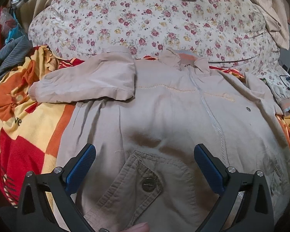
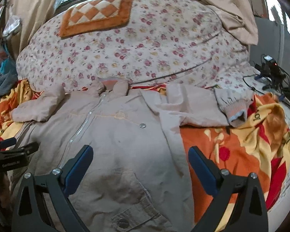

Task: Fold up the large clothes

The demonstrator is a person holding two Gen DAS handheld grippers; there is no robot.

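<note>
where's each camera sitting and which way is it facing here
Left wrist: rides the left hand-held gripper, open, looking forward over the jacket near its pocket toward the flowered quilt; a fingertip shows at the bottom edge.
Right wrist: rides the right hand-held gripper, open, over the jacket's other side and the orange blanket; the left one shows at its left edge.
Both share jacket, zipper, quilt.

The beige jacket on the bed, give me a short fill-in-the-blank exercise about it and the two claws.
1. The beige jacket is closed down the front by a ____.
2. Both the left claw and the right claw hover over it with jaws ____.
3. The quilt behind the collar has a ____ print.
4. The pocket flap fastens with a metal ____.

Missing words: zipper; open; floral; snap
</note>
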